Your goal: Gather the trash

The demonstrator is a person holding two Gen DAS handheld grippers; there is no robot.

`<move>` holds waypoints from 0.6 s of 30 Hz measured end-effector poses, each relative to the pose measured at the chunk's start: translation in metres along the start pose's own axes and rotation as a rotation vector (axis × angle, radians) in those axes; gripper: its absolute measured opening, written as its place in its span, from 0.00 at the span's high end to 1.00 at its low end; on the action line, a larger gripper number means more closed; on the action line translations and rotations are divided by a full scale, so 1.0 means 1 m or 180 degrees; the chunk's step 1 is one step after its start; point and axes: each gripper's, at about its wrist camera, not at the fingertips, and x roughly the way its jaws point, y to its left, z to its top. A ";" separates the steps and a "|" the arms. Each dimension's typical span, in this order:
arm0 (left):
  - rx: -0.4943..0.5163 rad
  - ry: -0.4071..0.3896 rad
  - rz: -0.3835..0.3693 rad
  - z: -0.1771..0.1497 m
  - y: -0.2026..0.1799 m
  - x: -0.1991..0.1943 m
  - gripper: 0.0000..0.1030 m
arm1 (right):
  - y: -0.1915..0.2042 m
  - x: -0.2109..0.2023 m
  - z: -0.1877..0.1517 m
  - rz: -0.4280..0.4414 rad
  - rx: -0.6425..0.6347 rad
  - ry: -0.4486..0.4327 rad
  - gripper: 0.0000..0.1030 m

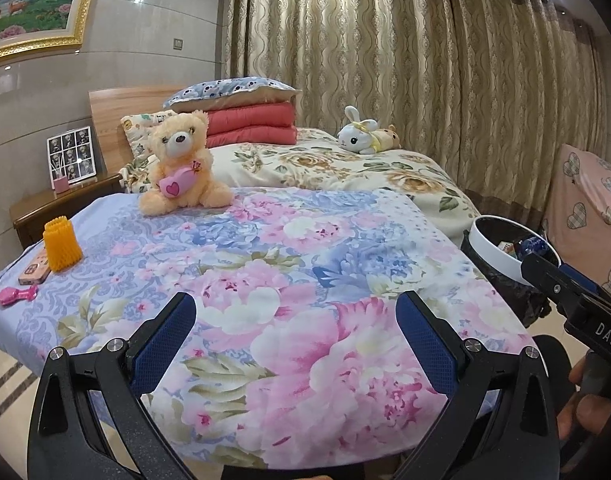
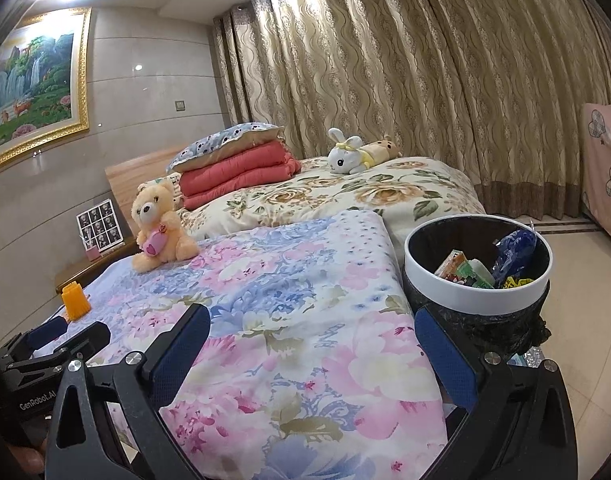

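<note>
A wide bed [image 1: 337, 168] draped in a pink-and-blue floral cotton sheet [image 1: 289, 272] fills the scene, stretching ahead of both tools toward tall beige patterned curtains [image 1: 425, 60]. Just to the right of the right hand-held gripper [image 2: 311, 350], beside the bed's edge, stands a round white-rimmed bin lined with a black plastic bag [image 2: 477, 296], and the task's trash sits inside it: crumpled snack wrappers and a blue plastic bag [image 2: 513, 250]. Ahead and left of the left hand-held gripper [image 1: 295, 334] sit a peach plush teddy bear holding a pink heart [image 1: 181, 164], a ribbed orange foam sleeve standing upright [image 1: 61, 246], a pink-cased phone lying flat beside it [image 1: 35, 270] and a small magenta plastic toy [image 1: 15, 295]; none of these reads clearly as rubbish. Both hand-held grippers hover low over the near end of the sheet, level and pointing along the bed, their blue-padded fingers spread wide with nothing between them. Judging by the loaded bin and the empty tools, the collecting appears largely done, or between pickups. If the orange sleeve counts as trash, the next move would call for the left tool to swing left, straddle it and close gently, since the soft mesh would likely crush or tip.
</note>
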 end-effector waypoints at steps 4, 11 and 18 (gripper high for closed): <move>-0.0015 -0.0016 0.0002 0.000 0.000 -0.001 0.01 | 0.000 0.000 0.000 0.0001 0.0001 0.0002 0.00; -0.0008 -0.0041 0.0030 -0.001 0.000 -0.002 0.01 | 0.001 -0.001 -0.002 0.0009 0.0006 0.0007 0.00; 0.0006 -0.0074 0.0043 -0.001 0.000 -0.004 0.01 | 0.003 -0.001 -0.003 0.0016 0.0013 0.0017 0.00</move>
